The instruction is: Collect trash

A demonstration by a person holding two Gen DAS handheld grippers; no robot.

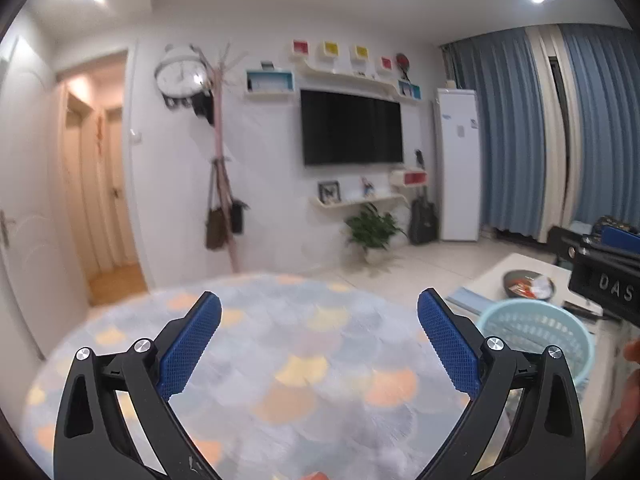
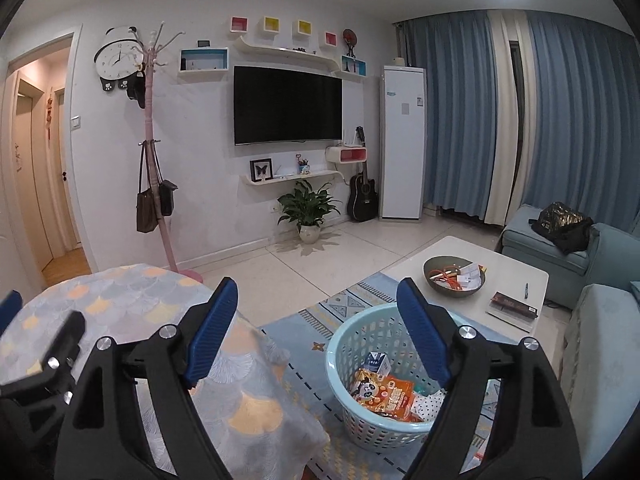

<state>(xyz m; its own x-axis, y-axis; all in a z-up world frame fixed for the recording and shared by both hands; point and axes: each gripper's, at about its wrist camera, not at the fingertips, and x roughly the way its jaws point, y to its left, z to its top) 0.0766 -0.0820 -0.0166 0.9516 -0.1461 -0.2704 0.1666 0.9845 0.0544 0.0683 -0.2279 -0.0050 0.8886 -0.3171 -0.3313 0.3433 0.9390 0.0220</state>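
Both the left gripper and right gripper are spread wide and carry nothing. The trash, light crinkly snack wrappers and a small carton, lies in the pale-blue basket just below the right jaws; pinch a wrapper's edge. Left jaws hover over the scale-patterned tablecloth, living-room floor beyond

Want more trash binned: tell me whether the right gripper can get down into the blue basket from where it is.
Probably yes: the right gripper is open and empty above the basket, whose top is uncovered, with only wrappers inside.
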